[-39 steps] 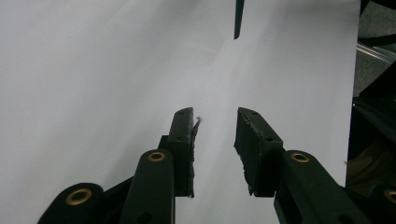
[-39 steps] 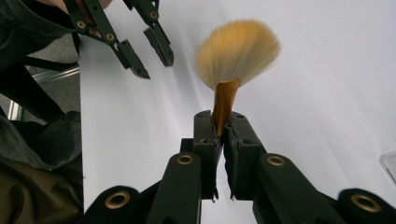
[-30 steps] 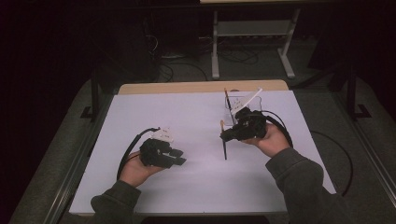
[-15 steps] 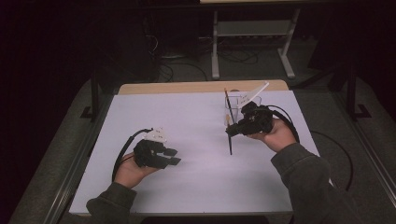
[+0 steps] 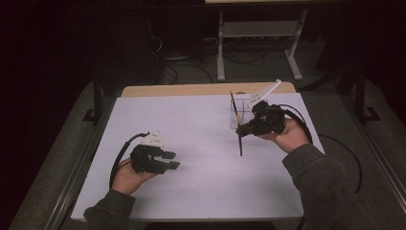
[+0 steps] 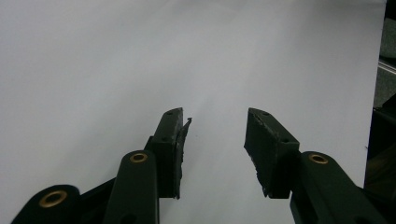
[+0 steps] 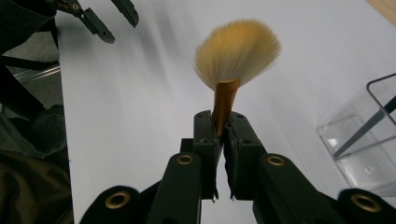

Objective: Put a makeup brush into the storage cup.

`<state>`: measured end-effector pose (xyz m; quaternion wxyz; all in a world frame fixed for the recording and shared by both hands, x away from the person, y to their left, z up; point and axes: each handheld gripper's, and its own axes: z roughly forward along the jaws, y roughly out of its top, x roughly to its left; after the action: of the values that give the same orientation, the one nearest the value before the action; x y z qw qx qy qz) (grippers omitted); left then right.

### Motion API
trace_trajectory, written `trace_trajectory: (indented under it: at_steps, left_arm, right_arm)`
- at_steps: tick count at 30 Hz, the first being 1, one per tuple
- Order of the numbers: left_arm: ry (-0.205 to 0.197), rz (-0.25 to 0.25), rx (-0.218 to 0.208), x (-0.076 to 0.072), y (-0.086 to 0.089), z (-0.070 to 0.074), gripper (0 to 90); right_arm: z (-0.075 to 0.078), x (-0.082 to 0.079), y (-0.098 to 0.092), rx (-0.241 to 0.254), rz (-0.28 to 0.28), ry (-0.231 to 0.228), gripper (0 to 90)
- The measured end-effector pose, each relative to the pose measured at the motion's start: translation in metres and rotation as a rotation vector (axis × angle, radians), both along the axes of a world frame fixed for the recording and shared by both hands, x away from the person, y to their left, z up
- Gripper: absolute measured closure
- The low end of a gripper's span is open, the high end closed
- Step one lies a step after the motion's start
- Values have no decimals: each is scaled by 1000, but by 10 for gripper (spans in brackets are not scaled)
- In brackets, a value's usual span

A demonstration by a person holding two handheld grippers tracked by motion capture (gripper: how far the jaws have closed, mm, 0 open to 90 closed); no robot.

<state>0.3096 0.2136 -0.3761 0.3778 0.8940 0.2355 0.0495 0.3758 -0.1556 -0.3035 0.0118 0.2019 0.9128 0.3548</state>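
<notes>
A fan brush [image 7: 236, 49] with tan bristles, a copper ferrule and a thin black handle [image 5: 240, 143] is upright in my right gripper [image 7: 220, 116], whose jaws are shut on the ferrule. In the high view that gripper [image 5: 241, 129] hovers at the right of the table, just in front of a clear box [image 5: 245, 109]. My left gripper [image 5: 174, 160] lies low over the white tabletop [image 5: 201, 143] at the left. Its jaws [image 6: 217, 116] have just been opening and are apart, with bare table between them.
The clear box [image 7: 359, 140] holds another thin dark brush [image 5: 233, 100] that leans out of its top. Cables trail from both grippers. The table's wooden back edge [image 5: 191, 89] borders a dark floor with a metal stand [image 5: 258, 43].
The right gripper has carried the brush a little to the right, closer to the clear box. The left gripper's jaws stand wider apart than before.
</notes>
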Motion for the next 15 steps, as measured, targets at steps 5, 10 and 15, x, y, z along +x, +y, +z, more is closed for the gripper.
trace_trajectory:
  at_steps: [5, 10, 15]
  left_arm:
    - [-5, 22, -10, -2, 5, -4, 550]
    - [-3, 32, -9, -3, 7, -8, 540]
    - [-10, 36, -8, -3, 8, -9, 521]
  right_arm:
    - [5, 3, -2, -2, -7, -1, 826]
    - [12, 8, -4, -17, -25, 3, 826]
    - [17, 14, -7, -36, -37, -12, 826]
